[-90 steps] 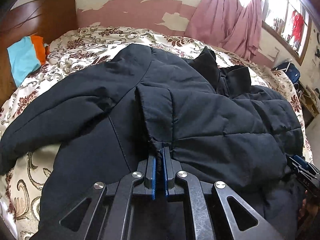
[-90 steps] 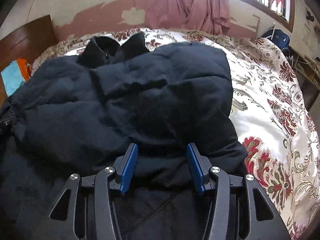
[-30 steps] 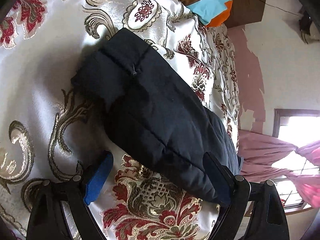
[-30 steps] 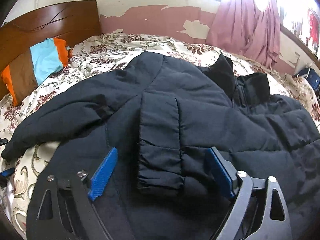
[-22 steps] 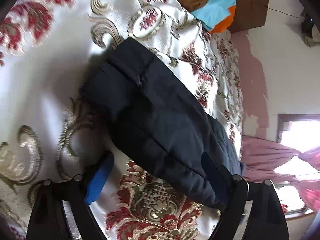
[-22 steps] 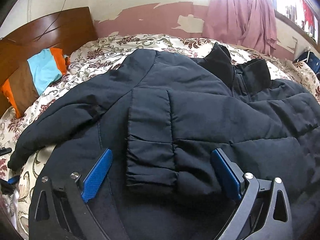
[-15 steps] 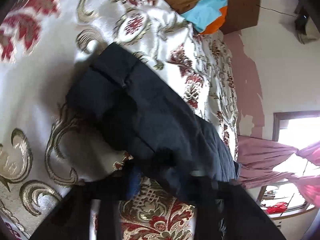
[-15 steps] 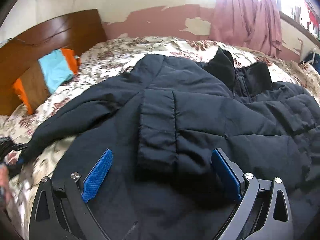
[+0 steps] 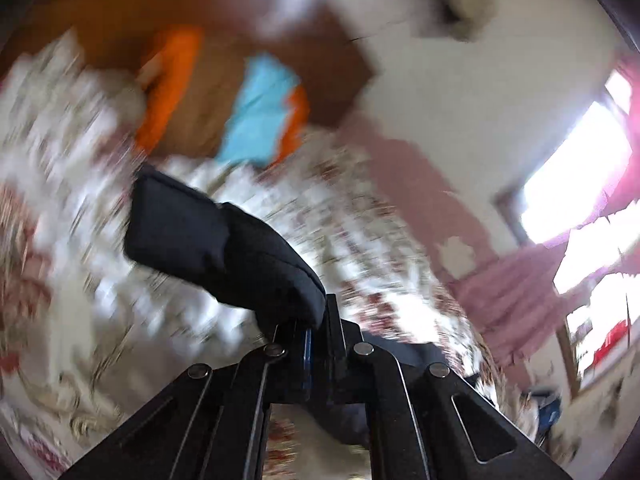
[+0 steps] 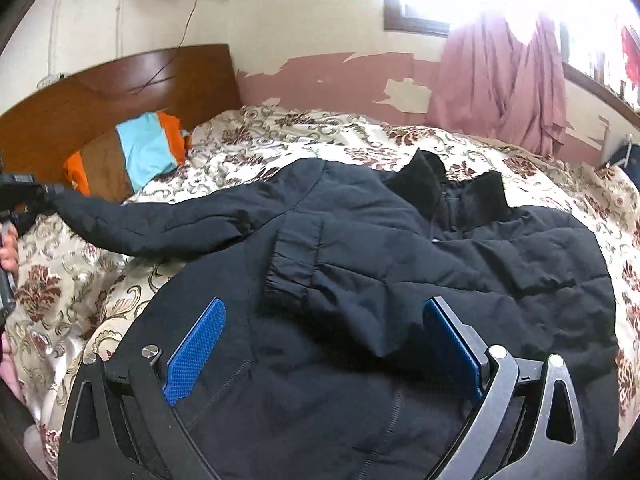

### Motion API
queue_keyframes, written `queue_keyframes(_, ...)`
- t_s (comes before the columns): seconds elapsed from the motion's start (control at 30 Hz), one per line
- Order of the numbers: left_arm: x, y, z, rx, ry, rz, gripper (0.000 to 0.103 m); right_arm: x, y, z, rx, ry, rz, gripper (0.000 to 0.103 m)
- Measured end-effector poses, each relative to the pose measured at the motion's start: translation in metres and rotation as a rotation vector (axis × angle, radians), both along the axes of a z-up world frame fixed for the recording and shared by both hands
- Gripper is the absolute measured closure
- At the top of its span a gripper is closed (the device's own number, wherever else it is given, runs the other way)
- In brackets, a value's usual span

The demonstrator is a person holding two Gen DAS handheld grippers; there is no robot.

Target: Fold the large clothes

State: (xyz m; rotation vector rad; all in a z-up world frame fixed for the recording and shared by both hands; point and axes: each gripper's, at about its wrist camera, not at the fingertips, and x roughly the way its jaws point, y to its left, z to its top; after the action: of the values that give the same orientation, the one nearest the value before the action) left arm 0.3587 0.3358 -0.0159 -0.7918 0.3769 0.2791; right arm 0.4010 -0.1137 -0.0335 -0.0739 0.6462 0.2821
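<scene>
Right wrist view: a black padded jacket (image 10: 400, 280) lies spread on a bed (image 10: 256, 136) with a floral cover. The jacket's collar (image 10: 448, 188) points toward the far wall. One sleeve (image 10: 168, 220) stretches out to the left, its cuff end meeting the left gripper (image 10: 44, 194) at the frame's left edge, beside a hand (image 10: 9, 248). The other sleeve is folded across the jacket front, its cuff (image 10: 296, 264) lying on the chest. The right gripper (image 10: 320, 340) hovers over the jacket's lower part with its blue-padded fingers (image 10: 196, 344) spread wide apart, holding nothing. A wooden headboard (image 10: 120, 84) carries an orange, brown and blue cushion (image 10: 136, 156); a pink curtain (image 10: 500, 80) hangs below a bright window.

Left wrist view, motion-blurred: the left gripper (image 9: 316, 332) is pressed together on the sleeve cuff (image 9: 224, 252), which rises clear of the bedcover (image 9: 72, 272). The cushion (image 9: 248, 112) and headboard (image 9: 328, 80) appear behind.
</scene>
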Motion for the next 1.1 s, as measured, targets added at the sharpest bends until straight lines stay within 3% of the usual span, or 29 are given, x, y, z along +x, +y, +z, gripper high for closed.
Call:
queue_keyframes(0.13,0.012,-0.075,0.068,0.256,-0.105,-0.18,0.098,-0.005,-0.028,0.0,0.044,-0.006,-0.035,0.006)
queue_keyframes(0.2,0.019,-0.115,0.089,0.337,-0.139,-0.28,0.098,-0.008,-0.044,-0.002,0.07,-0.007,-0.061,0.006)
queue_keyframes(0.4,0.04,-0.226,0.107,0.435,-0.152,-0.543,0.098,-0.017,-0.098,-0.007,0.136,0.005,-0.139,0.006)
queue_keyframes(0.53,0.052,-0.29,0.088,0.488,-0.112,-0.668,0.097,-0.026,-0.143,-0.012,0.168,0.005,-0.2,0.006)
queue_keyframes(0.7,0.058,-0.349,0.047,0.464,-0.045,-0.797,0.097,-0.03,-0.191,-0.028,0.239,0.033,-0.257,0.006)
queue_keyframes(0.93,0.066,-0.389,-0.027,0.408,0.089,-0.975,0.097,-0.022,-0.232,-0.06,0.391,0.105,-0.29,0.006)
queue_keyframes(1.1,0.061,-0.411,-0.063,0.436,0.186,-1.073,0.093,-0.013,-0.242,-0.075,0.497,0.136,-0.307,0.006)
